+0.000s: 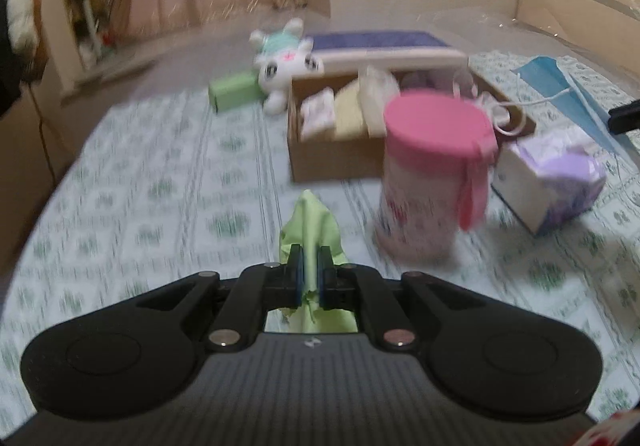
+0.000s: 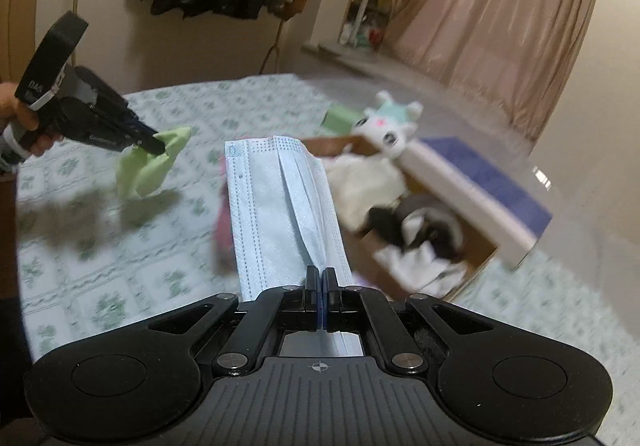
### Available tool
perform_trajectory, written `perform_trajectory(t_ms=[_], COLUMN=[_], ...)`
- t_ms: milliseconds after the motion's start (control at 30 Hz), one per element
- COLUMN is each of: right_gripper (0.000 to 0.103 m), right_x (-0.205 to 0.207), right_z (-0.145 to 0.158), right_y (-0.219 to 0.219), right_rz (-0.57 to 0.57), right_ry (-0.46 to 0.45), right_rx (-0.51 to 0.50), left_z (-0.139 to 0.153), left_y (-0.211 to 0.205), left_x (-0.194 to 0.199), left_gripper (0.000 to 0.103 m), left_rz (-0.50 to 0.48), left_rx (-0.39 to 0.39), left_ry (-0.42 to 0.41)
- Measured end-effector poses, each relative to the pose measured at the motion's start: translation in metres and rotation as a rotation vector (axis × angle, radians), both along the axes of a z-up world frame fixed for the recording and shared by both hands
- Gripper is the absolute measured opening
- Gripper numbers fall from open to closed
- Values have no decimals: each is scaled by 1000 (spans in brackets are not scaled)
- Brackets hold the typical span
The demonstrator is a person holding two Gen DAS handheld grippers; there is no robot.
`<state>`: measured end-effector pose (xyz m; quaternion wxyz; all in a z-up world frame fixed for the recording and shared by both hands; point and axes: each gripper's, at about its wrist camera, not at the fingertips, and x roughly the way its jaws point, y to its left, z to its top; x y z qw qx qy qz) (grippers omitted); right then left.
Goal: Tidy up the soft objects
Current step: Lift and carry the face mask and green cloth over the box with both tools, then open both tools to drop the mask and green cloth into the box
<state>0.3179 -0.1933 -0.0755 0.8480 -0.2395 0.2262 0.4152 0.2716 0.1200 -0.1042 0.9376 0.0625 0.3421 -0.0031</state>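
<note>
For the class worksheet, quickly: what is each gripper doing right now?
Left gripper: shut on the green cloth.
Right gripper: shut on the blue face mask.

We read no clear text anywhere. Left gripper [image 2: 158, 145], at left of the right wrist view, bears blurred white lettering we can't make out.
</note>
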Motion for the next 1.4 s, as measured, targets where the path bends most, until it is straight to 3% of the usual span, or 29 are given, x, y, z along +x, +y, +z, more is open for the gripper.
perform_trajectory(t_ms=[233,367,567,767,1100,1400], right_gripper=[0,0,0,0,0,0], right_x=[55,98,164,214,243,249], right_z=[15,11,-7,-38,-86,-88], right_y=[19,38,63,81,88,77], right_rz=[2,19,47,67,104,78], right_ry=[-108,-139,-138,-131,-9,140], right_rx=[-22,-29,-27,-85,-141,-81], left_z=[32,39,35,18,-28,-49], left_y=[7,9,5,-5,-20,-28], left_x=[71,113,169,212,254,264], left_gripper=[6,6,6,6,6,7], left_rz=[-52,-71,-91,-130,-168,-173], left_rx=[8,-6,-11,18,29,47], left_ry=[-86,-92,-87,-60,26,83])
